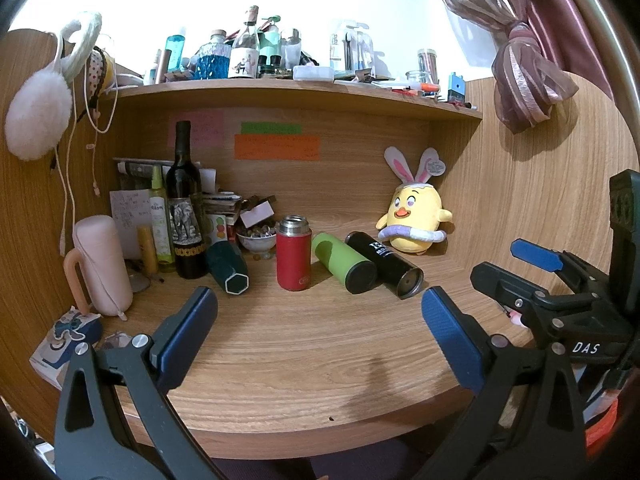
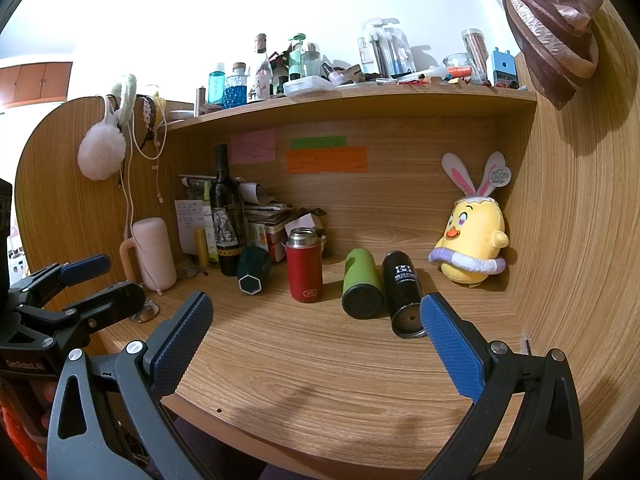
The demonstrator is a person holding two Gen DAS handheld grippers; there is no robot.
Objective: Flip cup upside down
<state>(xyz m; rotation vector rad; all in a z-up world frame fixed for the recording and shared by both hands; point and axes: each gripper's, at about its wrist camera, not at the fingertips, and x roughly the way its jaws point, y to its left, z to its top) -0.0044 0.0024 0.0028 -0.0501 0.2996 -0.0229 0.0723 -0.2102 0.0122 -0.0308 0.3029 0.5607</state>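
A red cup (image 1: 294, 254) (image 2: 304, 266) with a bare steel neck stands upright on the wooden desk. A green cup (image 1: 343, 262) (image 2: 361, 284) and a black cup (image 1: 384, 264) (image 2: 404, 292) lie on their sides to its right. A dark teal hexagonal cup (image 1: 228, 266) (image 2: 253, 270) lies on its side to its left. My left gripper (image 1: 318, 334) is open and empty, low over the desk's front. My right gripper (image 2: 316, 336) is open and empty, with its right finger (image 2: 452, 350) close to the black cup's mouth. Each gripper shows in the other's view, the right one (image 1: 534, 280) and the left one (image 2: 84, 276).
A wine bottle (image 1: 185, 208), a pink bottle with a handle (image 1: 102, 264), small bottles, papers and a bowl crowd the back left. A yellow plush chick (image 1: 416, 220) sits at the back right. A cluttered shelf (image 1: 304, 90) overhangs. Wooden walls close both sides.
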